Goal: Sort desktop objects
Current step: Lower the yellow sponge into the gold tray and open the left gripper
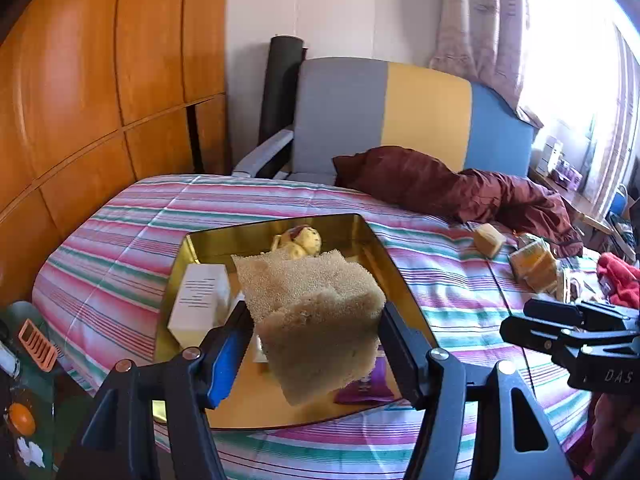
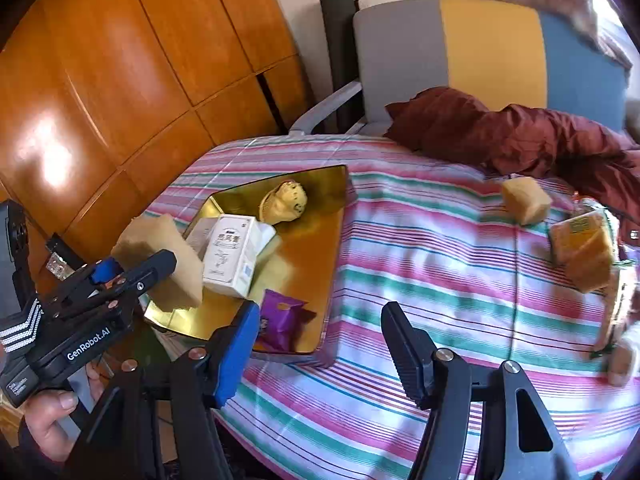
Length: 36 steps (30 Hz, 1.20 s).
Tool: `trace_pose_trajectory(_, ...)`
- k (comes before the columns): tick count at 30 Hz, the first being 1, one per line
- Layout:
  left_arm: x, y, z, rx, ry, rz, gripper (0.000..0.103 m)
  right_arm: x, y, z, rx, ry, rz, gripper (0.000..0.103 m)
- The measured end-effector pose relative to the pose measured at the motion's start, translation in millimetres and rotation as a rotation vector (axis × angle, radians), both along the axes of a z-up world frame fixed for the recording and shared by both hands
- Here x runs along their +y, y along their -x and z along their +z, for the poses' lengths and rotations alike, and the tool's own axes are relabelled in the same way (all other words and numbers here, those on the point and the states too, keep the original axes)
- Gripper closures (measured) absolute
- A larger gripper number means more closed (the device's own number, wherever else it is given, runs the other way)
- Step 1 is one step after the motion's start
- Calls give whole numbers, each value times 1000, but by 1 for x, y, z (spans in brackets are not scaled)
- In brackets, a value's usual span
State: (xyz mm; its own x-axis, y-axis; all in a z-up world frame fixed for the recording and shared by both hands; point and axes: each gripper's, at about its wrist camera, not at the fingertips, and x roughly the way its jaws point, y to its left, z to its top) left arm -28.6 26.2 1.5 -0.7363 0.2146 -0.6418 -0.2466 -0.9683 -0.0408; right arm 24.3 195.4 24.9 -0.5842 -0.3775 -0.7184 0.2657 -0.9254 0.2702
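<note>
My left gripper (image 1: 316, 320) is shut on a tan sponge block (image 1: 316, 320) and holds it above the near end of a gold tray (image 1: 384, 256) on the striped bed. From the right wrist view the same sponge (image 2: 160, 256) hangs at the tray's (image 2: 328, 240) left edge in the left gripper (image 2: 132, 276). The tray holds a white box (image 2: 232, 256), a yellow plush toy (image 2: 284, 202) and a purple packet (image 2: 282, 318). My right gripper (image 2: 316, 344) is open and empty over the bedspread, right of the tray.
A second small sponge (image 2: 526, 200) and a yellow-orange packet (image 2: 584, 252) lie on the bed at right, near a dark red jacket (image 2: 520, 132). A wooden wardrobe (image 2: 120, 80) stands left, a chair (image 2: 460, 52) behind the bed.
</note>
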Motion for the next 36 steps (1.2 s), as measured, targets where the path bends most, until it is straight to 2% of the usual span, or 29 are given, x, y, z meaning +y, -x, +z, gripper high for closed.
trace_pose_trajectory(16,55,1,-2,-14,26,-144,39,54,-12,14,40,-45,-119,38)
trace_pose_trajectory(24,90,3,0,-7,45,-234,39,106,-17,17,18,-85,-226,38)
trace_pose_trajectory(29,108,9,-4,-34,37,-281,39,144,-20,20,0,-135,-298,38)
trace_pose_trajectory(36,135,8,-15,-60,50,-345,39,204,-29,20,-58,-131,-426,38)
